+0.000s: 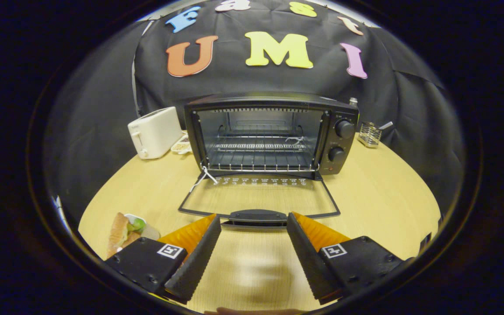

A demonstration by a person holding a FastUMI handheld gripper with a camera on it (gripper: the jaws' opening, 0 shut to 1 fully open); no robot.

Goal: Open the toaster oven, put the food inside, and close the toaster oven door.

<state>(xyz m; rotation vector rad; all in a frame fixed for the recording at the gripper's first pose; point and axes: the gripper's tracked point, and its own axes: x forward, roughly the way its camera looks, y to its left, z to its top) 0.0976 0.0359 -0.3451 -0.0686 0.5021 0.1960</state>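
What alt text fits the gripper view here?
A black toaster oven stands on a wooden table with its glass door folded down flat and its wire rack bare. The gripper is open, jaws flanking the door handle. A sandwich lies beside the left finger; a white toaster stands beside the oven.

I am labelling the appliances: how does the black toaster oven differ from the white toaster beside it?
The toaster oven is black, wide and stands open, its door flat on the table; the white toaster is smaller and boxy. The oven has two knobs; the toaster has a side lever. Both stand on the table, beyond the open fingers.
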